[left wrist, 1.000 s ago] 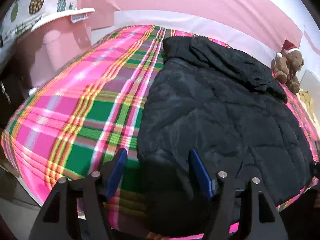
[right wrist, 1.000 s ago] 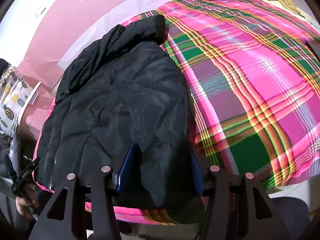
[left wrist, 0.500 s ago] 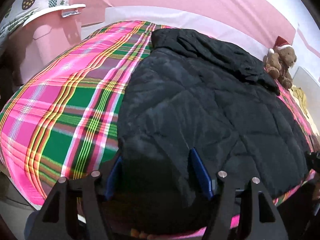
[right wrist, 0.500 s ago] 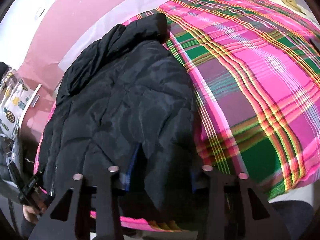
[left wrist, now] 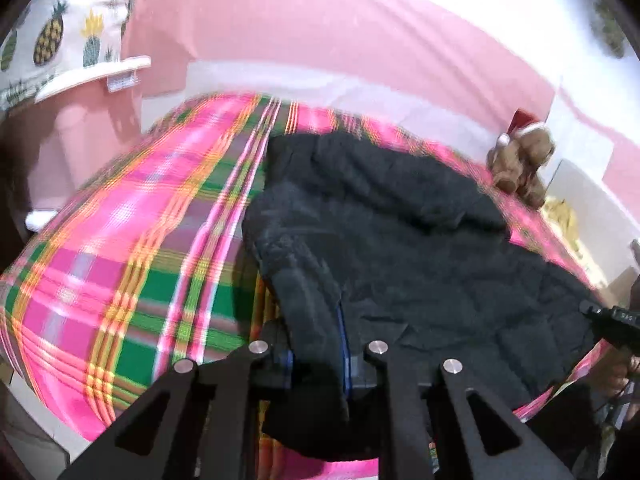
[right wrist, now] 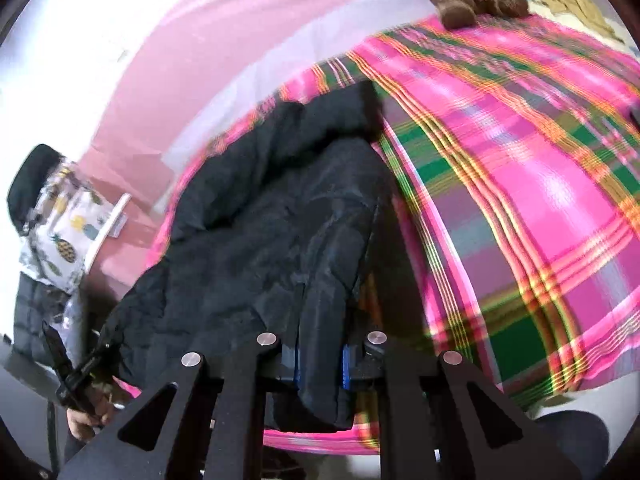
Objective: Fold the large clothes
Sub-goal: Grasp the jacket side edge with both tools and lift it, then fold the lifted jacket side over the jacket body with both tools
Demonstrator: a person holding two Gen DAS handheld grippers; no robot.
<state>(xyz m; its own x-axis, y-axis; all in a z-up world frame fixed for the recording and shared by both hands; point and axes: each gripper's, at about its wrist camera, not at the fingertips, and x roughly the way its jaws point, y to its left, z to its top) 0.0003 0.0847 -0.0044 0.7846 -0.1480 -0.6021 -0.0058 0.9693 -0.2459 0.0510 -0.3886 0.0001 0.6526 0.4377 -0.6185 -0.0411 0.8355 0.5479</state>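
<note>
A large black quilted jacket [left wrist: 400, 240] lies on a bed covered by a pink and green plaid blanket [left wrist: 120, 260]. My left gripper [left wrist: 316, 356] has its jaws closing tight on the jacket's near hem at one corner, and the fabric bunches up between the blue pads. In the right wrist view the same jacket [right wrist: 272, 240] shows with its other near corner pinched in my right gripper [right wrist: 320, 364], whose jaws are also closing on the cloth. Both corners are raised off the blanket [right wrist: 520, 200]. The jacket's collar end lies at the far side.
A brown teddy bear with a red hat [left wrist: 520, 164] sits at the bed's far corner. A pineapple-print cloth [left wrist: 60, 40] hangs over a pink cabinet beyond the bed. Pink wall runs behind. A person's hand [right wrist: 86, 420] holds the left tool.
Both grippers went from open around the jacket's near hem to clamped on it. Both then rose, lifting the near corners off the blanket.
</note>
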